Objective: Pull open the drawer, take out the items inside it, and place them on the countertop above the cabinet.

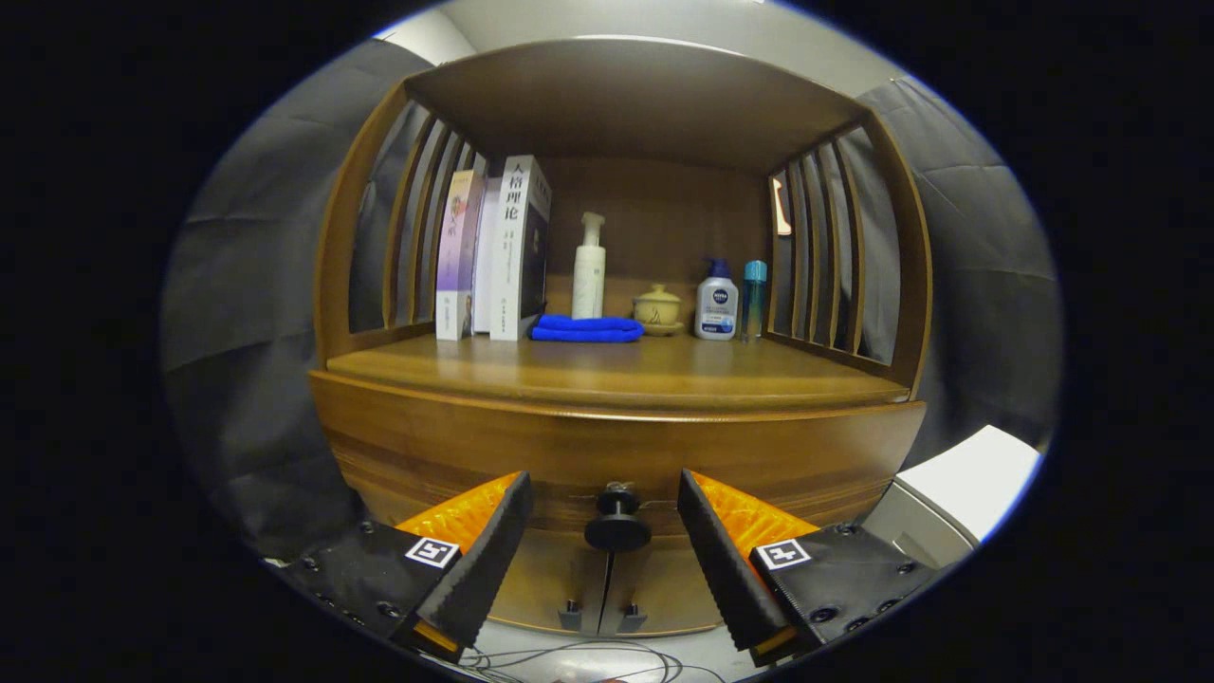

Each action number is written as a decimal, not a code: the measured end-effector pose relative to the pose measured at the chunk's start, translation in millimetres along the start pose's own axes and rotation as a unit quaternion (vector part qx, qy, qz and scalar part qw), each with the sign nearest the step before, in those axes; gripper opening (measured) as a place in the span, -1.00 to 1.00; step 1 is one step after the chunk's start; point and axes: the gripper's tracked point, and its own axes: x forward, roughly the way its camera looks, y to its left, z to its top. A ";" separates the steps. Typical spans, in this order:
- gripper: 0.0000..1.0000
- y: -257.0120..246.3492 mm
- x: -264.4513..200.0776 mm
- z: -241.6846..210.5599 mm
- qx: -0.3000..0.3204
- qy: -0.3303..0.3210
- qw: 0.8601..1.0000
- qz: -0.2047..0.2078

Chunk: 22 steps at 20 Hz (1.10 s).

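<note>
Facing the wooden cabinet (607, 446), you have the gripper (605, 517) spread wide, its fingers either side of the drawer's dark round knob (617, 531) and touching nothing. The knob sits between the fingers and a little beyond their tips, on the drawer front (531, 465), which is shut, just under the tabletop (616, 372).

That knob is your only handhold: small, hard, probably smooth, so pinch it squarely behind its flared head or the fingers may slide off. The drawer looks like solid wood, so expect some weight and drag; pull straight back, not at an angle. What lies inside is hidden, so you cannot judge its handling yet.

The tabletop already carries upright books (493, 251), a folded blue cloth (586, 329), a white pump bottle (589, 268), a small lidded pot (657, 309), a white lotion bottle (717, 304) and a slim blue bottle (754, 296). Free space lies in front of them.

Readable writing: the lotion bottle's round badge says NIVEA, and the tallest book's spine carries large Chinese characters; the rest is too small to read.
</note>
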 end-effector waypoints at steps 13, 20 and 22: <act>0.11 -7.1 19.3 -18.7 0.045 -0.013 0.999 -0.003; -0.37 -8.4 19.8 -20.1 0.052 -0.005 0.999 -0.007; -0.37 -8.5 16.5 -20.6 0.045 -0.004 0.999 -0.003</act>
